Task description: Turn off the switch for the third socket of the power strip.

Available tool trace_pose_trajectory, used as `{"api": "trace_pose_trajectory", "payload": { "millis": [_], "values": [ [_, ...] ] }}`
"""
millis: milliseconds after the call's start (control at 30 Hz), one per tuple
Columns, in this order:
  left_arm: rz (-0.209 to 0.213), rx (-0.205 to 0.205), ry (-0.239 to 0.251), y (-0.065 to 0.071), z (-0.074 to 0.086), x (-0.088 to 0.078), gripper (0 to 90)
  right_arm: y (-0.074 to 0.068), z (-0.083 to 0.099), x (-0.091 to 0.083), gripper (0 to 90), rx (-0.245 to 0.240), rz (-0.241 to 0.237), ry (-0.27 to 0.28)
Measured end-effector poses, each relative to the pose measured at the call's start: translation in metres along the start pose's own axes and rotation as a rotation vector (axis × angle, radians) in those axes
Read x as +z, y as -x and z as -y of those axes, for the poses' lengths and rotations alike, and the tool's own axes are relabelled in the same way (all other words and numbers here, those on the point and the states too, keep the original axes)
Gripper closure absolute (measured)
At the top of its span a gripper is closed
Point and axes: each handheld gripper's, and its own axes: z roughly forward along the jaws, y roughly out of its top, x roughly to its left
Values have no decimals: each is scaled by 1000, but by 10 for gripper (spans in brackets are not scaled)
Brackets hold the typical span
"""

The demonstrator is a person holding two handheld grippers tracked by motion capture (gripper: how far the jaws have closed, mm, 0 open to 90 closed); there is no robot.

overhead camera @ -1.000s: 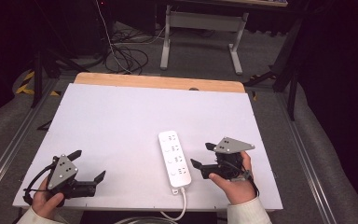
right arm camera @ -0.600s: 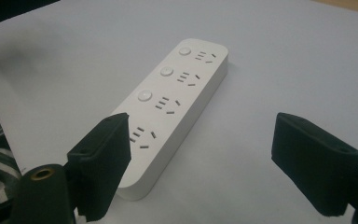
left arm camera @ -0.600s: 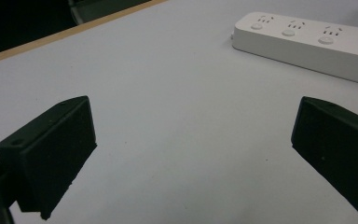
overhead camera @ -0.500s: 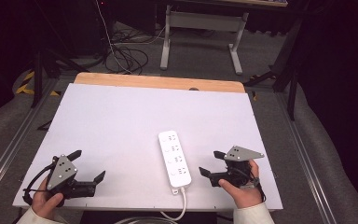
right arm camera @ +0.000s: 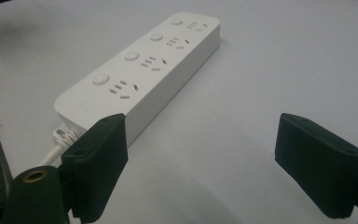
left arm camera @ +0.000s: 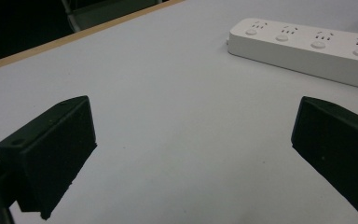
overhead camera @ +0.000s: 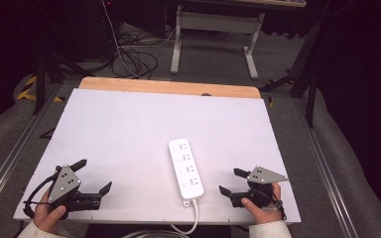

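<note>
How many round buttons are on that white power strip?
4, in a row along one long edge of the power strip, one beside each socket group, from the cord end to the far end.

Power strip (overhead camera: 186, 168) on table (overhead camera: 129, 129), between both grippers

A: What do the tools in the person's hands look like?

B: Each hand-held gripper is matte black. The left hand-held gripper (overhead camera: 93, 175) carries a grey three-cornered plate dotted with small dark holes, and a thin black cable loops from its rear. The right hand-held gripper (overhead camera: 230, 181) bears the same kind of grey plate.

A: And the jaws up close?

B: Blocky, wedge-shaped black pads with flat faces. In the right gripper view, a round brass-coloured fitting sits in the black body at the lower left corner.

A: Any clothing?

B: Pale, cream-coloured sleeve cuffs at both wrists.
</note>
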Motion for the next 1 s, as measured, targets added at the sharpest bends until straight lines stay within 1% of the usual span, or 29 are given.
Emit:
{"api": "trace_pose_trajectory", "payload": {
  "millis": [133,200,333,433,467,500,533,600,700,833,900,933,1000],
  "values": [
    [-7,14,-8,-1,2,1,1,0,8,1,180,2,30,-25],
    [-9,5,-8,-1,3,1,1,0,13,1,180,7,34,-26],
    [-8,8,-4,-2,4,0,1,-1,17,1,180,1,40,-50],
    [-11,5,-4,-2,3,1,1,0,15,0,180,1,54,-33],
    [-13,-1,-9,-2,3,1,1,0,15,0,181,-1,61,-28],
    [-23,-7,-9,-2,3,2,1,0,14,-1,181,0,68,-20],
    [-26,-20,-5,-2,3,2,1,-1,14,-2,183,-3,73,-14],
    [-28,-25,-5,-3,3,2,2,-1,13,-3,198,-14,76,0],
    [-30,-33,0,-4,3,2,1,-1,13,-5,199,-14,76,8],
    [-44,-15,14,-4,5,2,2,-1,13,-4,189,-27,81,-11],
    [-41,6,18,-5,5,3,1,-1,13,-4,186,-29,86,-13],
    [-35,6,17,-5,6,3,1,-1,13,-4,186,-31,91,-15],
    [-35,22,12,-5,5,3,2,-1,14,-5,185,-38,95,-20]
  ]
}}
